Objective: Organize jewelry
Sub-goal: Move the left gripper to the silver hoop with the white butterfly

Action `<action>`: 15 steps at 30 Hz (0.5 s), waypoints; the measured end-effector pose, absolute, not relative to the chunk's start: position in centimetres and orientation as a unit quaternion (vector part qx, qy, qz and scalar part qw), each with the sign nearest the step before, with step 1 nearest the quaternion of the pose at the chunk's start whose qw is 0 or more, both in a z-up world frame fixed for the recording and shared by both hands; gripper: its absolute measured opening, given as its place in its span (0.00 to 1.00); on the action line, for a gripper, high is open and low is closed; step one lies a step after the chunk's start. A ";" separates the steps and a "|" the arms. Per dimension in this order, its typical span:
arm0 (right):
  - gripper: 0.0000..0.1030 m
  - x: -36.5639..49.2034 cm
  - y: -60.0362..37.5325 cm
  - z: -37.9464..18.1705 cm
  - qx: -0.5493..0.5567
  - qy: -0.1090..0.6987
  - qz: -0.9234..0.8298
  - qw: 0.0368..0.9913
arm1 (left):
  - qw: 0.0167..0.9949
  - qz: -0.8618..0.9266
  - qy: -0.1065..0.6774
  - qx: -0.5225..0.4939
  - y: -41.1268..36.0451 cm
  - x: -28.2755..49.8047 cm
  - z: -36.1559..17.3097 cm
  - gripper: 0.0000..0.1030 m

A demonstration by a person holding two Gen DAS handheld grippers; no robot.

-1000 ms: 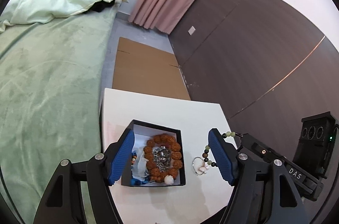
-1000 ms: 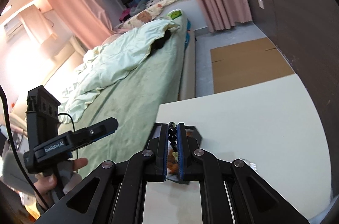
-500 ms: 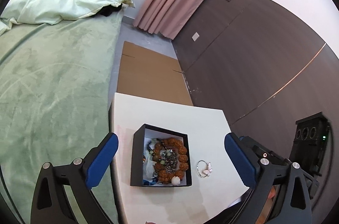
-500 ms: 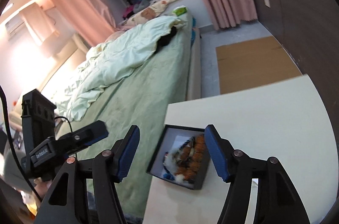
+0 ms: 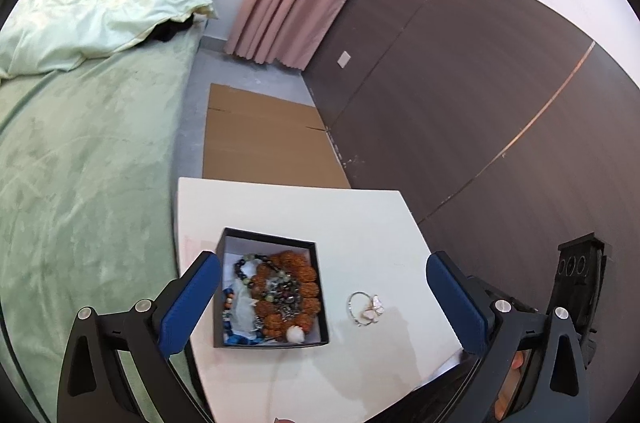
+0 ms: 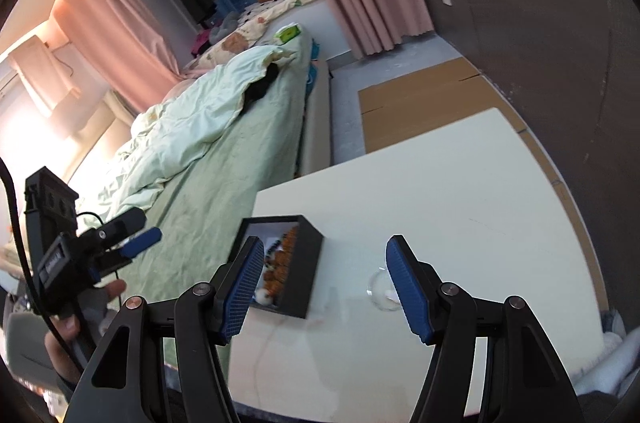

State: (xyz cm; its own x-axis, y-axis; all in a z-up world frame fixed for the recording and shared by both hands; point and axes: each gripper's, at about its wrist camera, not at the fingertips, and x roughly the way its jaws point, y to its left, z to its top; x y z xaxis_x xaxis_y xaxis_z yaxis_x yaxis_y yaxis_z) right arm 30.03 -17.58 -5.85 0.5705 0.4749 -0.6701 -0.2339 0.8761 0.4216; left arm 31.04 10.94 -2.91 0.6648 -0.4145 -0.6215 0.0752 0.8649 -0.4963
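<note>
Your left gripper [image 5: 320, 297] and right gripper [image 6: 324, 287] tilt down over the worktop [image 5: 360, 219], jaws spread, empty. Beads in black box [image 5: 269, 239]; ring [image 5: 366, 308] just beside.

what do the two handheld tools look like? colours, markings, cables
Both match. The left tool and right tool each have two black angular linkage arms with silver pivot screws, ending in blue textured pads. In the right wrist view, the left unit's black body bears white lettering, too blurred to read, and trails a black cable.
</note>
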 end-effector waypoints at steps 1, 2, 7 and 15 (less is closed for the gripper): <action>0.62 29.9 -18.1 -6.0 0.144 0.417 0.199 0.875 | 0.886 -0.140 0.385 -0.216 10.4 31.1 -2.9 0.99; 0.63 29.7 -18.5 -6.1 0.143 0.418 0.192 0.876 | 0.886 -0.142 0.386 -0.212 10.0 31.2 -2.9 0.99; 0.78 29.2 -21.4 -6.5 0.139 0.415 0.159 0.885 | 0.887 -0.151 0.396 -0.185 7.8 31.5 -3.5 0.99; 0.94 28.8 -24.3 -8.4 0.162 0.427 0.151 0.877 | 0.885 -0.171 0.408 -0.143 3.9 32.4 -4.1 0.99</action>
State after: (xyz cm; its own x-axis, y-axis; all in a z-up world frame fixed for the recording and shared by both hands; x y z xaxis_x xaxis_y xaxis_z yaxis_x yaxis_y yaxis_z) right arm 28.83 -24.26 -8.45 0.5902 0.4028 -0.6996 -0.1270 0.9022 0.4122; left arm 32.44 3.95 -4.05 0.6085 -0.4191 -0.6738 0.1860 0.9008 -0.3924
